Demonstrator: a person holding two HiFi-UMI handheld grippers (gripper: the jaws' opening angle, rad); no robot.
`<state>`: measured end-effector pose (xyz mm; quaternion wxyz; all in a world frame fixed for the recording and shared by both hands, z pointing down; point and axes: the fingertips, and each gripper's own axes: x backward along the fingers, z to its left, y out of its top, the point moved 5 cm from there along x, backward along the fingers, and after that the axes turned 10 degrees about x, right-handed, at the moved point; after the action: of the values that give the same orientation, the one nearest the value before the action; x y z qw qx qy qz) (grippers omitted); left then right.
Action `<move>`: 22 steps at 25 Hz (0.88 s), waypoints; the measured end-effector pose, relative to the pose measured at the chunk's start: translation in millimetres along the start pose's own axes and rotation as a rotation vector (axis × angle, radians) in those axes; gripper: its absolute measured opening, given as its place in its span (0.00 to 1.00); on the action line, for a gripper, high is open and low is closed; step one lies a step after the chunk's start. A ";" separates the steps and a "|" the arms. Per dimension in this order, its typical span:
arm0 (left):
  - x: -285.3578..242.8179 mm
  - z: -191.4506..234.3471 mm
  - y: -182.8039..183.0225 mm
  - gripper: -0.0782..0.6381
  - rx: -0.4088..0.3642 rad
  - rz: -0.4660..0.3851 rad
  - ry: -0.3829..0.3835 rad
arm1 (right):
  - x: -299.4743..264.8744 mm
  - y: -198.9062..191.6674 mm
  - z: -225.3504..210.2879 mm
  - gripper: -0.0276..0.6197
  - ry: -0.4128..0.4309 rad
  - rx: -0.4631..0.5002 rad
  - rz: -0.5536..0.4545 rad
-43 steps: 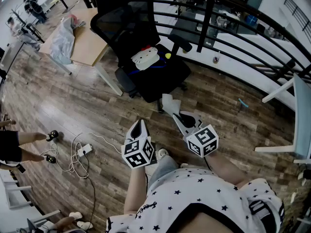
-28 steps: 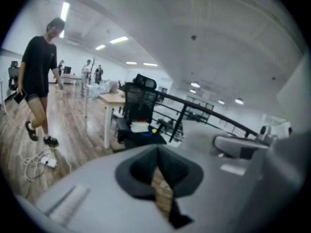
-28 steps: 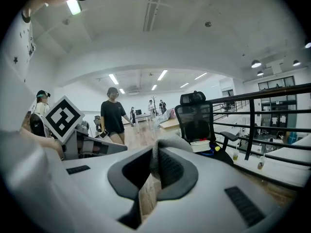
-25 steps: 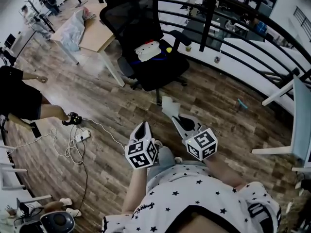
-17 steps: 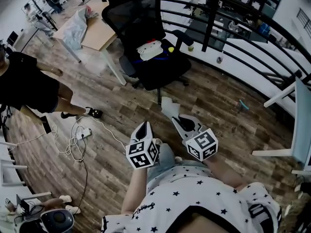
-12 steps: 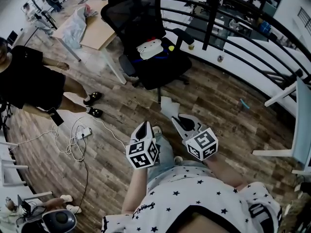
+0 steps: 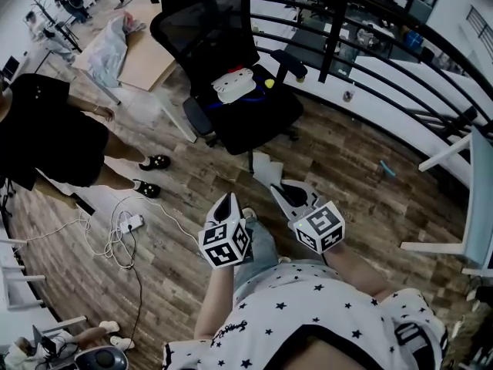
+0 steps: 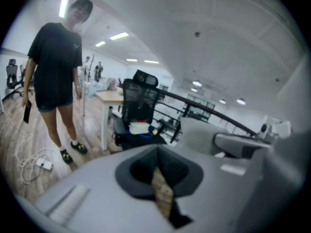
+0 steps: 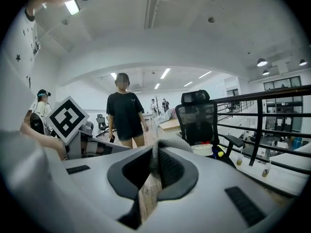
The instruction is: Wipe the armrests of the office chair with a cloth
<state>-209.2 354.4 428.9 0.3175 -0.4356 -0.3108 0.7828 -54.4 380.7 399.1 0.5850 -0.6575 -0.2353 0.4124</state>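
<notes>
The black office chair [image 7: 246,106] stands ahead of me on the wood floor, a white cushion-like thing [image 7: 233,86] on its seat. Its two armrests [image 7: 288,61] [image 7: 191,117] are bare. The chair also shows in the left gripper view [image 8: 138,111] and the right gripper view [image 9: 199,122], well beyond the jaws. My right gripper [image 7: 275,185] is shut on a pale cloth [image 7: 265,168], whose grey fold sticks up between the jaws [image 9: 164,146]. My left gripper [image 7: 224,200] is shut with nothing in it. Both grippers hang close to my body, short of the chair.
A person in a black shirt [image 7: 46,133] stands at the left, near the chair. A wooden desk [image 7: 142,62] with a plastic bag [image 7: 108,48] is behind the chair. A dark railing [image 7: 370,29] runs along the far side. Cables and a power strip [image 7: 127,223] lie on the floor.
The person in black has walked in from the left and stands closer to the chair. My grippers stay in about the same place, the cloth still in the right one.
</notes>
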 end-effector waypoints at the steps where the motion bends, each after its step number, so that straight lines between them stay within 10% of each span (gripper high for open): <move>1: -6.5 2.9 5.1 0.12 0.001 0.002 -0.001 | -7.6 2.1 -4.5 0.08 -0.003 0.000 0.000; 22: -122.2 90.2 132.0 0.12 0.022 0.023 -0.023 | -185.7 64.3 -65.6 0.08 -0.019 0.010 0.010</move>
<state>-267.3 161.7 425.9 0.3097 -0.4266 -0.3006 0.7948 -113.8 182.7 385.1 0.5840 -0.6518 -0.2354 0.4227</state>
